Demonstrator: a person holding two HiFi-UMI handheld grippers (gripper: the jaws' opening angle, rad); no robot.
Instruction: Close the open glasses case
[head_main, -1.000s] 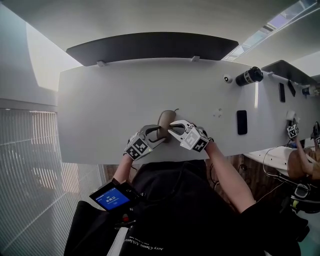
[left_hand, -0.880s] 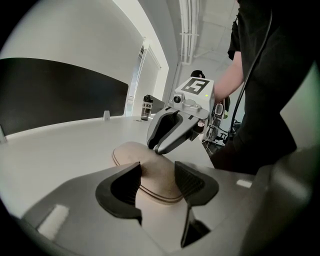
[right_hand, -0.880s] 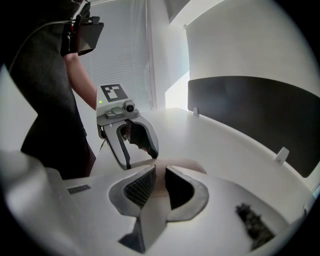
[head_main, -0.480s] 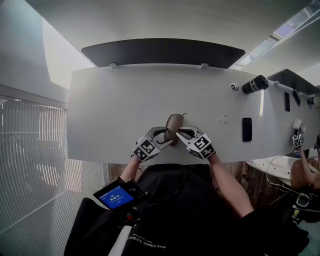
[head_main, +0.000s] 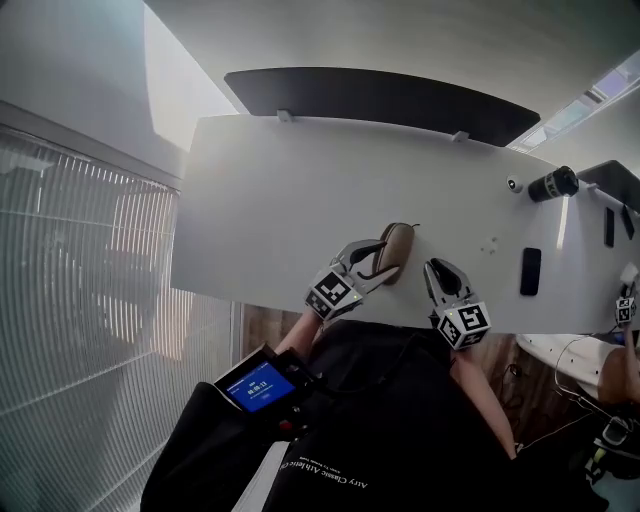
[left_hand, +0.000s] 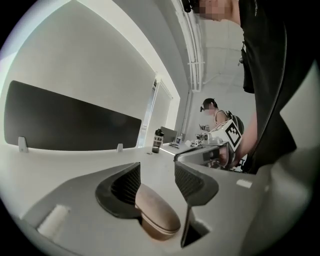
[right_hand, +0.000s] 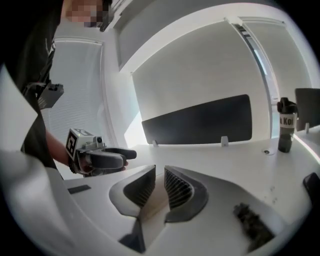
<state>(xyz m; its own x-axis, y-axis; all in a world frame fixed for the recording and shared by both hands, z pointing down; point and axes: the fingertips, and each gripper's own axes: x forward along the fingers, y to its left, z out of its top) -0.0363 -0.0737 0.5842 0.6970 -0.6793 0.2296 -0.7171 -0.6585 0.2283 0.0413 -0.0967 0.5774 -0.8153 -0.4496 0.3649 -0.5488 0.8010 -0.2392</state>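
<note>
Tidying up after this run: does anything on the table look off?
Only a dark fuzzy smudge on the table, right of the closed case. Nothing else stands out.

The glasses case (head_main: 397, 250) at mid-frame has a tan, matt, leather-like skin, smooth, with a paler seam. The table (head_main: 280, 190) is white, smooth and faintly sheened. The panel (head_main: 380, 95) along the top is matt black. The left gripper (left_hand: 157, 167) has a grey matt plastic shell, and its pads (left_hand: 127, 185) are dark and finely ribbed.
</note>
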